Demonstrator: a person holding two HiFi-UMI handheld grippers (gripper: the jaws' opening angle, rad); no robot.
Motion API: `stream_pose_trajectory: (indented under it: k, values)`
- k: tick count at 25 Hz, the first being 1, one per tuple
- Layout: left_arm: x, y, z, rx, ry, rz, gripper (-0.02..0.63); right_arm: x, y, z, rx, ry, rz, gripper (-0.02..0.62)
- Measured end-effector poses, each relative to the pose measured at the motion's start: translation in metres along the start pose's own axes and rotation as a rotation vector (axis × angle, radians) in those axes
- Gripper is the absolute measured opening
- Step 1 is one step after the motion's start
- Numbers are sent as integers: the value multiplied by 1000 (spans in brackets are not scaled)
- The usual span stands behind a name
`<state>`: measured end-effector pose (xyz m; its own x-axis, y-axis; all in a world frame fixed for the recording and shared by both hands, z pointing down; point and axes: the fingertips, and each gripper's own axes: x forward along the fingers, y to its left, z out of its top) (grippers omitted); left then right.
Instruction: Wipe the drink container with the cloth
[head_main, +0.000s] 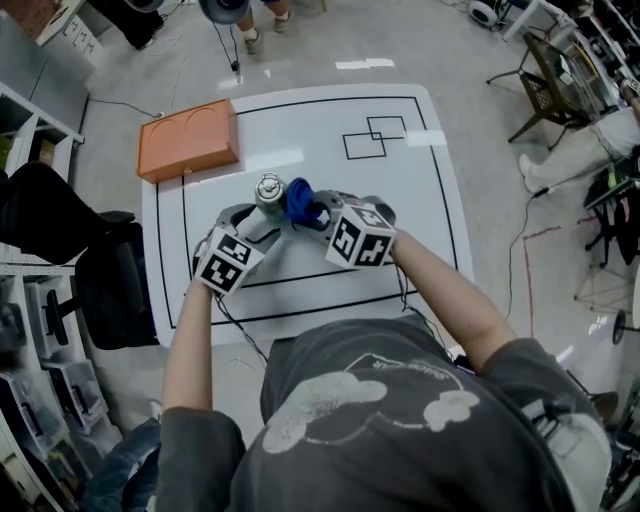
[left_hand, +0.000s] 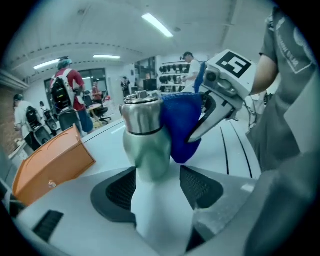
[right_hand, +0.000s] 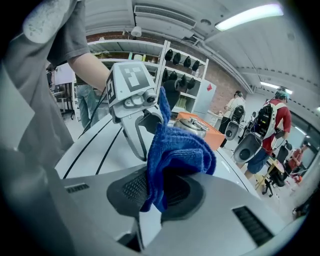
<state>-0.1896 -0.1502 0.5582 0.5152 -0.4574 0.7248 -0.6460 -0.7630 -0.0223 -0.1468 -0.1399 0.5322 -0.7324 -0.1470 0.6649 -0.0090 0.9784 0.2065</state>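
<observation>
The drink container (left_hand: 147, 145) is a silver-green metal bottle with a steel cap. It stands upright between the pads of my left gripper (left_hand: 157, 185), which is shut on its body. In the head view the bottle (head_main: 268, 190) is over the middle of the white table (head_main: 420, 200). My right gripper (right_hand: 157, 187) is shut on a bunched blue cloth (right_hand: 175, 155). The cloth (left_hand: 182, 125) presses against the bottle's right side, just below the cap. From the right gripper view only the bottle's cap (right_hand: 192, 127) shows behind the cloth.
An orange box (head_main: 188, 140) lies at the table's far left corner. Black lines (head_main: 375, 135) are drawn on the tabletop. A dark chair (head_main: 110, 285) stands left of the table, and shelves and people are further off.
</observation>
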Motion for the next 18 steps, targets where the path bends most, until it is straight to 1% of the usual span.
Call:
stream_pose_trajectory:
  k: [2, 3, 5, 8, 11, 13, 16, 18]
  values:
    - [-4, 1, 1, 35, -10, -79, 268, -1, 0, 0, 1, 4, 4, 43]
    - [-6, 5, 2, 48, -16, -105, 268, -2, -1, -1, 2, 4, 5, 43]
    - [-9, 14, 6, 83, -31, -138, 268, -2, -1, -1, 6, 4, 7, 43]
    - [-10, 25, 16, 169, -44, -187, 268, -2, -1, -1, 11, 1, 9, 43]
    - [-9, 24, 25, 280, -19, -261, 268, -2, -1, -1, 13, 5, 12, 43]
    - [-9, 20, 29, 336, -5, -315, 268, -2, 0, -1, 12, 7, 15, 43]
    - [-5, 18, 31, 388, 20, -354, 272, -2, 0, -1, 10, 7, 19, 43]
    - [-1, 17, 31, 403, 31, -367, 284, -2, 0, -1, 12, 8, 21, 43]
